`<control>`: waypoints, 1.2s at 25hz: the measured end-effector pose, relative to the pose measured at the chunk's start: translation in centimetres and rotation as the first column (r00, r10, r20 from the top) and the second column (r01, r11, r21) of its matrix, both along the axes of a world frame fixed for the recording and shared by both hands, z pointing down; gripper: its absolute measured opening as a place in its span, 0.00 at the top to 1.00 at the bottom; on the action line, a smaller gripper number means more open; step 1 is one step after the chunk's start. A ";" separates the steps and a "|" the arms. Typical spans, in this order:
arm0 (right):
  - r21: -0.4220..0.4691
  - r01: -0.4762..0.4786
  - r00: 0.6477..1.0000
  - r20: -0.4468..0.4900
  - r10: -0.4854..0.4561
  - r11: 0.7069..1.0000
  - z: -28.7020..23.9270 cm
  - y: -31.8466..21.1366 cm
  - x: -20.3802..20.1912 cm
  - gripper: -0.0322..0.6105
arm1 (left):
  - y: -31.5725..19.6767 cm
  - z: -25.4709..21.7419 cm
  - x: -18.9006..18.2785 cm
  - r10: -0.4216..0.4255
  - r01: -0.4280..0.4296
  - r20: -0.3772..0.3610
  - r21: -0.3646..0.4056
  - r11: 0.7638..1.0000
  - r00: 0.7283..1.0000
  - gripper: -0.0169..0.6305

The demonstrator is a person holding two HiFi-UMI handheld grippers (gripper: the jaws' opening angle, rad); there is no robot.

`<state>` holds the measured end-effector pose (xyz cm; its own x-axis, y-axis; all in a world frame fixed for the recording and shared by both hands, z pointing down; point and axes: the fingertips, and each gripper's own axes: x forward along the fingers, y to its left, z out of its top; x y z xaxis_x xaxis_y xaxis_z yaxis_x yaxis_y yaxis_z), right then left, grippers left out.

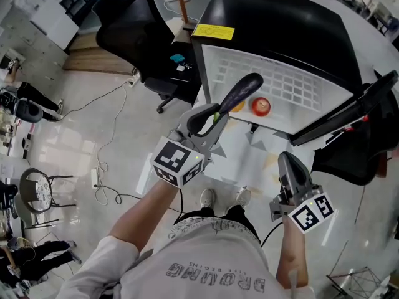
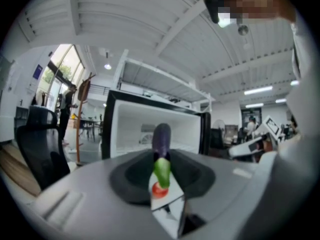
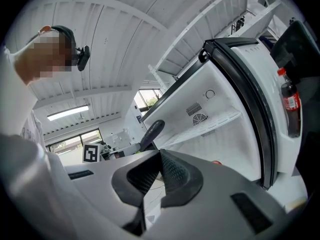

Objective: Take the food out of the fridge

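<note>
Gripping an eggplant [image 1: 242, 92] by its green stem end, the left gripper [image 1: 215, 118] has its jaws clamped on it at the open front of the fridge [image 1: 280, 17]. The eggplant is dark purple and glossy, long and slim, with a rounded tip and a bright green cap. In the head view its long axis runs from the jaws at lower left up to the right, with the tip toward the fridge's white inside. The left gripper view shows it nearly end-on instead: a short dark shape above the green cap, pointing straight away at the fridge opening. A round red food [image 1: 260, 106] lies inside the fridge near the eggplant. The right gripper [image 1: 287, 161] sits at lower right, its jaws pressed together with nothing between them. Only the right gripper view shows a bottle [image 3: 290, 101] with a red label in the fridge door, and it catches the eggplant side-on, slanting up to the right.
</note>
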<state>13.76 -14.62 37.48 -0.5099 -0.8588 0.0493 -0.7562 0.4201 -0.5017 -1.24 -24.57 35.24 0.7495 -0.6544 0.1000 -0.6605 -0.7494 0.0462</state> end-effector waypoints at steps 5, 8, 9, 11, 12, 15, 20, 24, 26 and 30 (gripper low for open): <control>0.002 -0.017 1.000 -0.006 0.017 1.000 -0.3 -0.1 -0.3 0.97 | 1.0 0.4 -0.5 0.037 -0.038 -0.019 -0.006 0.999 0.999 0.81; 0.004 -0.024 1.000 -0.005 0.024 1.000 -0.5 -0.1 -0.4 0.97 | 1.7 0.7 -0.8 0.064 -0.064 -0.032 -0.015 0.998 0.997 0.81; 0.005 -0.027 1.000 -0.005 0.027 1.000 -0.5 -0.1 -0.4 0.97 | 1.9 0.9 -0.9 0.068 -0.069 -0.035 -0.020 0.997 0.997 0.81; 0.006 -0.031 1.000 -0.005 0.031 1.000 -0.5 -0.2 -0.5 0.97 | 2.2 1.4 -1.2 0.074 -0.075 -0.036 -0.029 0.997 0.997 0.81; 0.007 -0.033 0.999 -0.006 0.033 0.999 -0.5 -0.2 -0.5 0.97 | 2.3 1.6 -1.3 0.077 -0.079 -0.036 -0.031 0.996 0.996 0.81; 0.008 -0.038 0.999 -0.007 0.038 0.999 -0.6 -0.3 -0.5 0.97 | 2.7 2.0 -1.5 0.089 -0.090 -0.039 -0.034 0.995 0.995 0.81; 0.008 -0.045 0.999 -0.007 0.045 0.999 -0.8 -0.2 -0.5 0.97 | 3.3 2.4 -2.1 0.101 -0.103 -0.044 -0.037 0.994 0.994 0.81; 0.011 -0.051 0.999 -0.009 0.051 0.999 -0.9 -0.2 -0.5 0.97 | 3.8 2.6 -2.3 0.122 -0.124 -0.048 -0.034 0.992 0.991 0.81; 0.012 -0.053 0.999 -0.010 0.053 0.999 -0.9 -0.1 -0.4 0.97 | 4.1 2.7 -2.5 0.134 -0.135 -0.052 -0.032 0.990 0.990 0.81; 0.011 -0.051 0.999 -0.012 0.051 0.999 -0.9 -0.1 -0.5 0.97 | 4.2 2.9 -2.7 0.140 -0.142 -0.050 -0.033 0.989 0.989 0.81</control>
